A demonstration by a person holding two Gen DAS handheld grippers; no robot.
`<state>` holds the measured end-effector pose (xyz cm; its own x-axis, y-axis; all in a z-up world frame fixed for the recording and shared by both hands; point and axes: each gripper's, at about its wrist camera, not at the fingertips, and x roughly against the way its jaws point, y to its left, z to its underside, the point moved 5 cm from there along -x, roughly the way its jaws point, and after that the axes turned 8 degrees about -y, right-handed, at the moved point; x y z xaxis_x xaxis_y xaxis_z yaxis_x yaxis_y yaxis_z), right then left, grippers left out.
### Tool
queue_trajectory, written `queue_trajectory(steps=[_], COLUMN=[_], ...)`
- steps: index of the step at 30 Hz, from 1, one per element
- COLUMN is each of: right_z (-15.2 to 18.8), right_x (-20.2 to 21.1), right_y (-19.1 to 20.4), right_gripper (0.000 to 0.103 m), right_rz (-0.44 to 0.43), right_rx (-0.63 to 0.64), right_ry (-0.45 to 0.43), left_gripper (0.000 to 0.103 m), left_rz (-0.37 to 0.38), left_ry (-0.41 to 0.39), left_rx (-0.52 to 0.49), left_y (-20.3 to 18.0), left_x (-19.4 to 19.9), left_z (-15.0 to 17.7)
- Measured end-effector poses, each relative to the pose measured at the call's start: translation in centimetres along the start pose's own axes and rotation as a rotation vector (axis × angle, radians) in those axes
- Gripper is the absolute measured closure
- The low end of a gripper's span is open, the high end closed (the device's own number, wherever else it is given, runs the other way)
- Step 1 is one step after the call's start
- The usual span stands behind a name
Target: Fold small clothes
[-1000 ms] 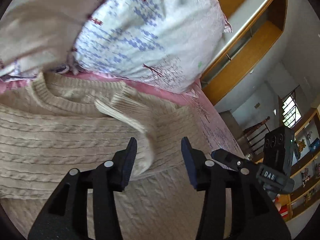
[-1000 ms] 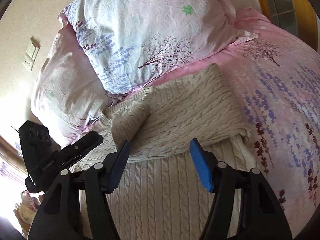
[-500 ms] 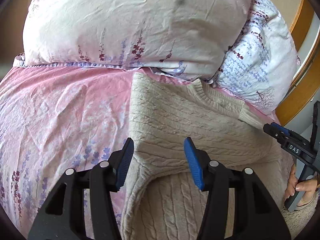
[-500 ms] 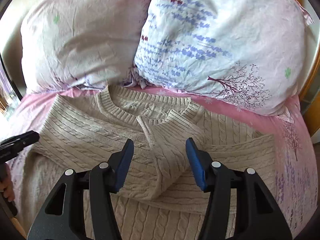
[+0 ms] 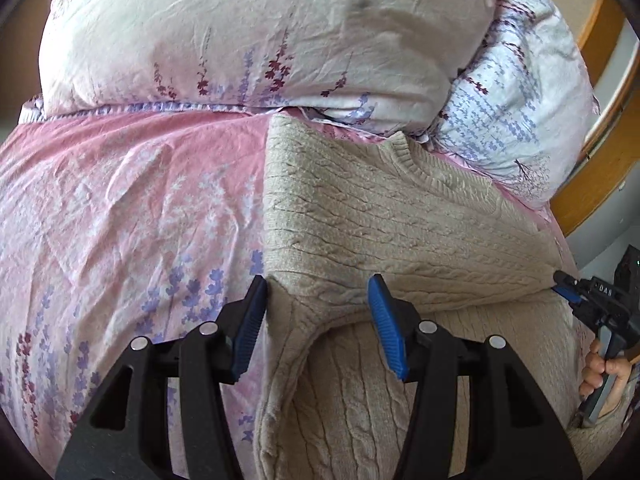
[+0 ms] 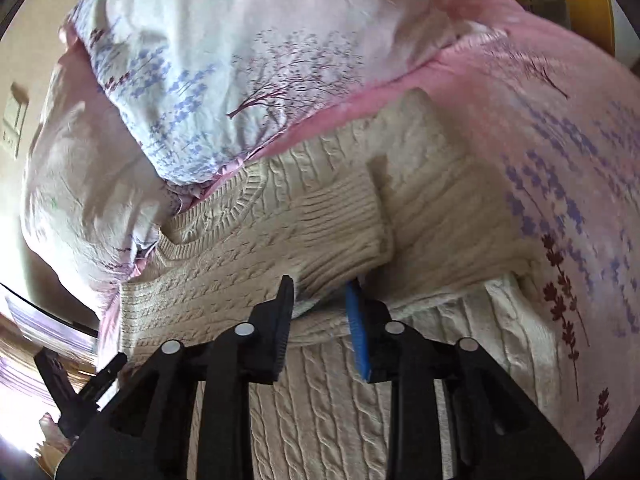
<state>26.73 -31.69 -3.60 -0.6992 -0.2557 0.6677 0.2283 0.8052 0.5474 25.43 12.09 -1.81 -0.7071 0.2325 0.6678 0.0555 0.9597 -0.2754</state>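
A beige cable-knit sweater (image 5: 380, 220) lies on the pink bed sheet, sleeves folded across its chest. My left gripper (image 5: 316, 312) is open, its blue pads either side of the sweater's folded left edge. In the right wrist view the sweater (image 6: 280, 248) fills the middle, with a ribbed cuff (image 6: 340, 220) lying on top. My right gripper (image 6: 320, 308) has its jaws partly closed around a fold of the sleeve just below the cuff; the knit sits between the pads. The right gripper also shows in the left wrist view (image 5: 568, 286) at the sweater's right edge.
Two floral pillows (image 5: 260, 32) (image 6: 240, 60) lie against the sweater's collar. The pink floral sheet (image 5: 120, 208) spreads to the left and, in the right wrist view (image 6: 560, 140), to the right. A wooden frame (image 5: 592, 152) stands at the right.
The left gripper has moved closer to the sweater's left folded edge. The right gripper has swung right and lower, and its jaws have narrowed onto the sleeve fold.
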Motion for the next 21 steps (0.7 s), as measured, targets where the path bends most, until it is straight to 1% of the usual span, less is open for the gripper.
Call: queue_trajectory(steps=[2, 4, 6, 8, 11, 13, 17, 18, 19, 21], right_z=[-0.4, -0.7, -1.0, -1.0, -1.3, -1.4, -1.9, -2.1, -2.2, -2.5], right_x=[0.4, 0.2, 0.0, -0.2, -0.5, -0.7, -1.3, -1.6, -1.8, -2.2], right_y=[-1.1, -1.5, -1.7, -1.7, -1.9, -1.9, -1.8, -1.7, -1.6, -1.2], right_gripper=[0.071, 0.071, 0.071, 0.071, 0.071, 0.071, 0.071, 0.071, 0.071, 0.072], right_rz=[-0.035, -0.043, -0.036, -0.046, -0.059, -0.063, -0.055, -0.052, -0.046, -0.029], right_rx=[-0.054, -0.080, -0.087, -0.105, -0.128, -0.137, -0.126, -0.122, -0.116, -0.086], right_ry=[0.010, 0.022, 0.022, 0.026, 0.031, 0.036, 0.044, 0.046, 0.045, 0.039], left_gripper=[0.050, 0.050, 0.050, 0.050, 0.051, 0.053, 0.059, 0.060, 0.061, 0.069], left_rz=[-0.007, -0.061, -0.095, -0.129, -0.178, -0.197, -0.280, -0.285, -0.295, -0.319], left_ry=[-0.036, -0.064, -0.058, -0.038, -0.013, -0.001, 0.010, 0.006, 0.006, 0.006], left_rx=[-0.114, -0.247, -0.337, -0.397, -0.446, -0.462, -0.528, -0.529, -0.527, -0.519], left_y=[-0.9, -1.8, -2.3, -2.6, -2.9, -3.0, -2.5, -2.4, -2.2, -1.7], left_x=[1.5, 2.7, 3.1, 2.9, 1.9, 1.1, -0.3, -0.4, -0.5, -0.7], left_z=[0.4, 1.1, 1.8, 2.4, 2.7, 2.7, 2.6, 2.5, 2.4, 2.1])
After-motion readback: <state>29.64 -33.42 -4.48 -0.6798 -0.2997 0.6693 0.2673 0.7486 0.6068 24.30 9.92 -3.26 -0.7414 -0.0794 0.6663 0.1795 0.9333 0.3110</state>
